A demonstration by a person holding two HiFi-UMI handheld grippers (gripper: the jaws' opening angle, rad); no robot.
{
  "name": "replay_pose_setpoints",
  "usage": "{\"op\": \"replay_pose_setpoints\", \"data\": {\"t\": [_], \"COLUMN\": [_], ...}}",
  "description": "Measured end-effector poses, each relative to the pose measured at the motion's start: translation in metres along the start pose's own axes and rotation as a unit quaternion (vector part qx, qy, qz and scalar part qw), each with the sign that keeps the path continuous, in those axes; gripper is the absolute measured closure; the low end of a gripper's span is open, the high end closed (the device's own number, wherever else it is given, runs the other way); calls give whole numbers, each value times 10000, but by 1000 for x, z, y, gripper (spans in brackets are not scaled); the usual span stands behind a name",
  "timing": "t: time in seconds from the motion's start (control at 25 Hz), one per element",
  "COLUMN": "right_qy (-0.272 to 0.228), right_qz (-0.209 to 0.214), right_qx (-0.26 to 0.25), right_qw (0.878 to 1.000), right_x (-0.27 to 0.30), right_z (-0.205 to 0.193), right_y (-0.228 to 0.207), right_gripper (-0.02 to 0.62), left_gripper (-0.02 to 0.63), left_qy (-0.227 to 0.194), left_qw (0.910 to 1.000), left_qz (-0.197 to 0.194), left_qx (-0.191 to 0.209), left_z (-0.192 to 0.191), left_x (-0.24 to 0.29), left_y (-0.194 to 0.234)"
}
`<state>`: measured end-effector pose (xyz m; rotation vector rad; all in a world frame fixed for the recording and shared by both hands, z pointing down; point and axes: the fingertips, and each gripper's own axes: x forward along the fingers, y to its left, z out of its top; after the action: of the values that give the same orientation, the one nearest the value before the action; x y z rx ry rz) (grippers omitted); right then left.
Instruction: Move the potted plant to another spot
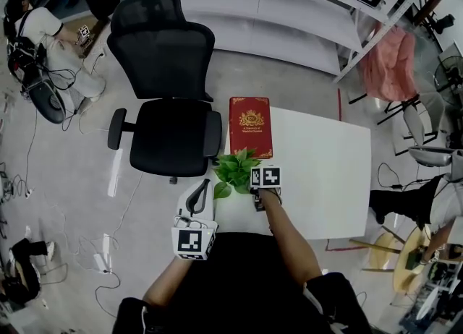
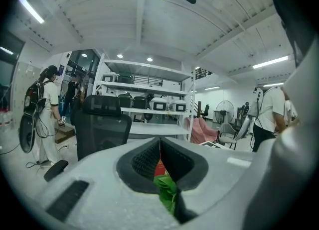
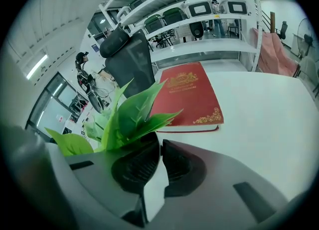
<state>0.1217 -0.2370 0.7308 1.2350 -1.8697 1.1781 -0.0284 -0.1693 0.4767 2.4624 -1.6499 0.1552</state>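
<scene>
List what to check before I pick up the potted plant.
1. Right gripper around the plant: not ok; jaws together, nothing between them, leaves off to one side.
2. Left gripper free: ok; jaws together, nothing held.
3. Where to grip: cannot tell; the leaves hide what is beneath them.
4. Landing spot: ok; the table is bare to the right of the red book.

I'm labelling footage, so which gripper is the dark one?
The right gripper: its body is dark grey, and it sits just right of the plant. The left gripper is pale grey, nearly white.
</scene>
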Motion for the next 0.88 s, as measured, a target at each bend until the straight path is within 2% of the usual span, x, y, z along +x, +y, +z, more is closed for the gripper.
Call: {"op": "replay_pose_setpoints", "data": {"t": [0.2,0.88], "right_qy": [28,-29], "right_qz": [-53,71], "right_qx": [93,431], "right_qw": [9999,9990], "right_x": [4,10], "right_z": [-1,7], "right_y": [-5,-14], "right_gripper": [569,568], "left_gripper": [588,588], "left_qy": [111,110], "left_qw": [9999,9999], "left_qz": [38,-123], "left_qx": [-8,-33], "left_z": [-1,-4], "left_x": [-1,1], "left_y": [1,4]}}
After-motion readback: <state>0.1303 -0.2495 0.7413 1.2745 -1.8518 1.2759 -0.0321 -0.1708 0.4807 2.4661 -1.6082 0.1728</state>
